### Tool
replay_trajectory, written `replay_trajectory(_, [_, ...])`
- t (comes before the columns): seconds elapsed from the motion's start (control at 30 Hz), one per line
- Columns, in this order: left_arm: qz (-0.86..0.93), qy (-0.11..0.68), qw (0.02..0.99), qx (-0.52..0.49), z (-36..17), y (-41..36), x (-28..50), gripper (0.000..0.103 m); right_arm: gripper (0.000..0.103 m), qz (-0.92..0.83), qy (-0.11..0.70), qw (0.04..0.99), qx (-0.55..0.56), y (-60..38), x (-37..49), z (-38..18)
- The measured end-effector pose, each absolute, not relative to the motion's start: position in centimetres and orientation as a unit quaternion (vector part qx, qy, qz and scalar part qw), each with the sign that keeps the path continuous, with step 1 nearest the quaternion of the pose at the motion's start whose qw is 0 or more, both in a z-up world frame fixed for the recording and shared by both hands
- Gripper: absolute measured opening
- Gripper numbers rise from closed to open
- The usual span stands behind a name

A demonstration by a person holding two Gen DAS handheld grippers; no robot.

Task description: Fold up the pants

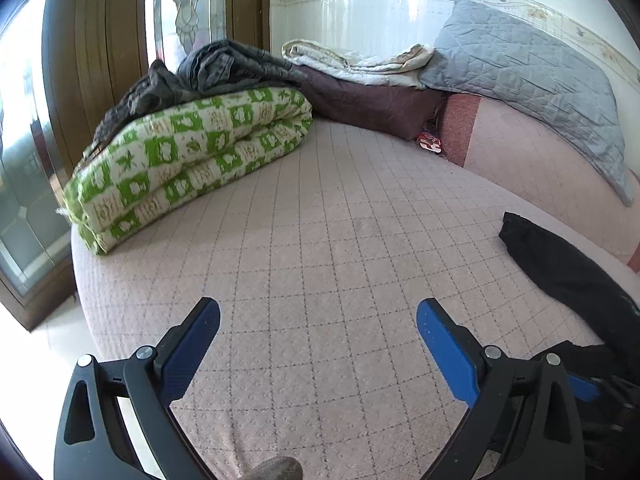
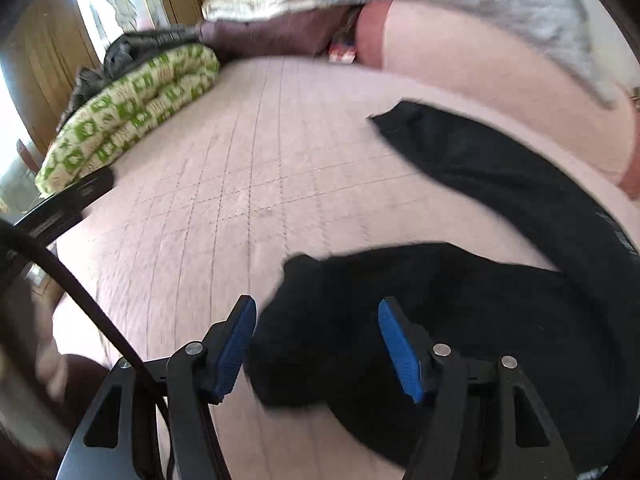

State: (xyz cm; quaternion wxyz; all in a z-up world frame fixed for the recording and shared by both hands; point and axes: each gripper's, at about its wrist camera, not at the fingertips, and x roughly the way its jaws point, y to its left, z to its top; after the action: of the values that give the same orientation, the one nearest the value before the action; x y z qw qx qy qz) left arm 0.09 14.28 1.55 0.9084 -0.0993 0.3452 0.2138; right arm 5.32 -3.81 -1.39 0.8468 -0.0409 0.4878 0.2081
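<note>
Black pants (image 2: 460, 312) lie on the pink quilted bed (image 2: 240, 160), one leg stretched toward the far right, the other leg's end bunched near me. My right gripper (image 2: 316, 320) is open, its blue pads either side of that near leg end, just above it. In the left wrist view the pants (image 1: 560, 268) show at the right edge. My left gripper (image 1: 318, 316) is open and empty over the bare bed cover (image 1: 320, 240), left of the pants. The right wrist view is motion-blurred.
A folded green-and-white quilt (image 1: 188, 160) with dark clothes (image 1: 208, 68) on top lies at the bed's far left. A maroon cushion (image 1: 368, 104), cream blanket and grey pillow (image 1: 528, 80) line the far wall. A wooden door and glass stand left. A black cable (image 2: 100, 320) crosses the right view.
</note>
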Motion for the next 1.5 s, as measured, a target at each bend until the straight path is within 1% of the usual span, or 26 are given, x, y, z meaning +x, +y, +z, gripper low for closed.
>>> replay_trajectory(0.1, [0.203,0.353,0.906,-0.115,1.3,14.6,0.3,0.099,0.068,0.195,0.51,0.834,-0.08,-1.6,7.1,-3.3])
replay_trajectory(0.13, [0.201,0.356,0.905,-0.117,1.3,14.7,0.4,0.099,0.06,0.176,0.525,0.825,-0.108,-0.8,7.7,-4.3])
replay_trajectory(0.2, [0.194,0.359,0.905,-0.12,1.2,14.9,0.5,0.099,0.05,0.171,0.53,0.824,-0.107,-0.8,8.3,-4.6])
replay_trajectory(0.23, [0.191,0.36,0.905,-0.122,1.1,14.9,0.6,0.099,0.034,0.167,0.532,0.824,-0.095,-1.2,8.6,-4.2])
replay_trajectory(0.27, [0.188,0.36,0.905,-0.124,1.1,15.0,0.6,0.099,0.026,0.167,0.537,0.823,-0.082,-1.6,8.9,-3.9])
replay_trajectory(0.43, [0.179,0.366,0.902,-0.143,0.9,15.5,1.1,0.099,0.024,0.167,0.531,0.831,-0.006,-2.2,11.7,-1.7])
replay_trajectory(0.6, [0.175,0.368,0.901,-0.15,0.7,15.6,1.3,0.099,0.024,0.156,0.556,0.816,0.03,-0.7,15.9,-3.5])
replay_trajectory(0.63, [0.174,0.368,0.901,-0.151,0.7,15.6,1.3,0.099,0.025,0.154,0.559,0.814,0.036,-0.6,16.3,-3.9])
replay_trajectory(0.7, [0.173,0.369,0.9,-0.153,0.7,15.6,1.4,0.099,0.035,0.152,0.557,0.815,0.056,-0.4,16.4,-4.2])
replay_trajectory(0.77, [0.171,0.37,0.9,-0.153,0.8,15.5,1.6,0.099,0.061,0.176,0.552,0.812,0.073,-0.2,16.1,-4.0])
replay_trajectory(0.83, [0.169,0.369,0.902,-0.148,0.9,15.4,1.6,0.099,0.07,0.19,0.542,0.812,0.1,-0.4,15.8,-3.5])
replay_trajectory(0.97, [0.162,0.366,0.907,-0.129,1.0,14.5,1.7,0.099,0.071,0.199,0.516,0.819,0.155,-2.2,14.7,-1.8])
replay_trajectory(1.1, [0.125,0.401,0.9,-0.117,-0.1,12.9,2.3,0.099,0.071,0.185,0.492,0.834,0.168,-6.1,11.3,0.3])
replay_trajectory(1.17, [0.114,0.404,0.902,-0.102,-0.2,11.7,2.2,0.099,0.074,0.171,0.473,0.85,0.154,-9.1,8.1,1.3])
replay_trajectory(1.23, [0.103,0.396,0.909,-0.08,0.2,9.9,1.8,0.099,0.082,0.141,0.45,0.871,0.136,-12.3,4.3,2.4])
replay_trajectory(1.4, [0.051,0.415,0.907,-0.053,-0.3,5.1,0.9,0.099,0.09,0.014,0.37,0.928,0.052,-19.6,-4.9,3.3])
replay_trajectory(1.43, [0.046,0.419,0.906,-0.043,-0.5,4.1,0.8,0.099,0.094,-0.012,0.359,0.932,0.05,-21.0,-6.4,3.2])
replay_trajectory(1.5, [0.033,0.419,0.907,0.009,-1.0,1.0,0.3,0.099,0.094,-0.048,0.368,0.926,0.071,-23.7,-8.6,2.5])
